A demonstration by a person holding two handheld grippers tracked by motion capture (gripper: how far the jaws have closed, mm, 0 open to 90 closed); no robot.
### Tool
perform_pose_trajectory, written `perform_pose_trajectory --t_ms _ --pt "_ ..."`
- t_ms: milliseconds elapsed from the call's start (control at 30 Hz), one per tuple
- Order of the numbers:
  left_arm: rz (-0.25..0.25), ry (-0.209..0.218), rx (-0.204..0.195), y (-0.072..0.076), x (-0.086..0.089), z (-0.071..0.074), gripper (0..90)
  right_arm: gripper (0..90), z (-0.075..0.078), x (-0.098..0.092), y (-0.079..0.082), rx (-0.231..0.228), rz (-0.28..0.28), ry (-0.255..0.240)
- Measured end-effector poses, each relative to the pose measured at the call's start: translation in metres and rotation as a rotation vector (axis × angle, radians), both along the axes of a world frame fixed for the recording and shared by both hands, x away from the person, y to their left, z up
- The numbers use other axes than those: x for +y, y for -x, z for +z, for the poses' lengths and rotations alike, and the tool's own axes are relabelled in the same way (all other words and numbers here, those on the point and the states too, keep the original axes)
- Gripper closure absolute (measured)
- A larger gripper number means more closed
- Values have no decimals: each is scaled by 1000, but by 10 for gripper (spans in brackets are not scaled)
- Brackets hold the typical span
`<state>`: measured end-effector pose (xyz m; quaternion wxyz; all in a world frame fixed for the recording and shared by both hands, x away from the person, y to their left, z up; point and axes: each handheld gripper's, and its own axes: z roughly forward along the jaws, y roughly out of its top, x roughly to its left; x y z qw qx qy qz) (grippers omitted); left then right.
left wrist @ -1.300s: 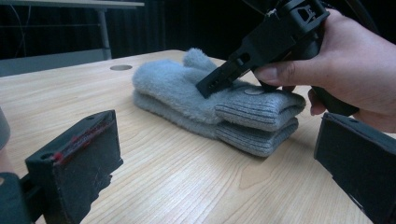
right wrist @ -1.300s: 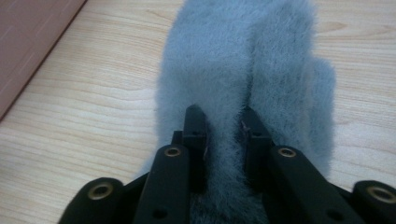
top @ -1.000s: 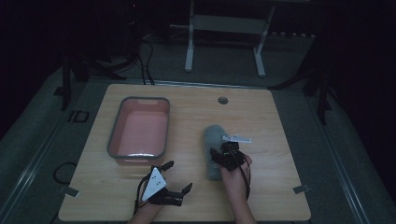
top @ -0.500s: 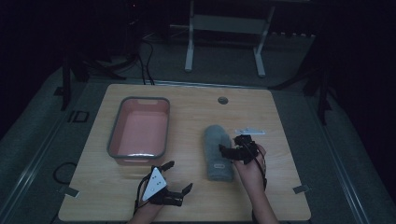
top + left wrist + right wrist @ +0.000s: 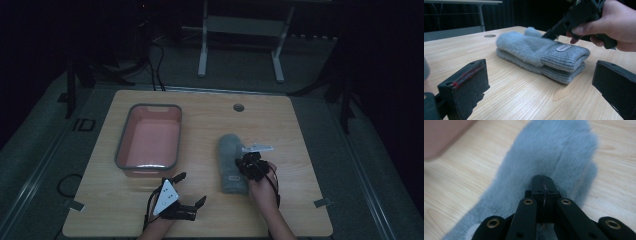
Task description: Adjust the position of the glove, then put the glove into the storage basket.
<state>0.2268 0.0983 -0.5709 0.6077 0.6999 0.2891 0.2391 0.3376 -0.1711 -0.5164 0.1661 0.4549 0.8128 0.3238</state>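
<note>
Lying right of the table's (image 5: 300,210) centre, a stack of grey fuzzy mittens (image 5: 231,155) has the right gripper (image 5: 543,181) pressed on top, jaws closed together. At seven o'clock from it, the left gripper (image 5: 186,195) rests wide open; a pink tub (image 5: 125,145) sits at nine o'clock.

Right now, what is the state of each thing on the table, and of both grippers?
Grey mittens: two, stacked flat, cuffs towards the person.
Pink tray: upright, empty, left of the mittens.
Right gripper: jaws together, tip pressed into the top mitten's fluffy surface; whether it pinches fabric is unclear.
Left gripper: jaws wide open, holding nothing, low over the table.
</note>
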Motion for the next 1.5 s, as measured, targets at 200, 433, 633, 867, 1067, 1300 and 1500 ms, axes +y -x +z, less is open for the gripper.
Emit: perform_pose_trajectory --t_ms 200,433,633,867,1067,1300,1500 --pt "11 0 7 0 0 0 8 900 -14 0 -7 18 -6 56" --pt "16 -20 38 -4 -2 1 9 188 10 -16 -1 -45 26 -13" --pt "14 -54 115 -13 -4 4 44 102 14 -23 9 -73 89 29" --pt "-13 -42 231 -29 -7 20 40 145 22 -43 9 -98 103 -26" --pt "-26 -64 244 -41 -21 36 27 153 30 -58 3 -169 123 -37" --pt "-32 -89 283 -63 -36 48 30 153 29 -59 -3 -43 124 -170" --pt "2 -86 341 -80 -50 50 54 460 21 -42 -9 -56 114 -228"
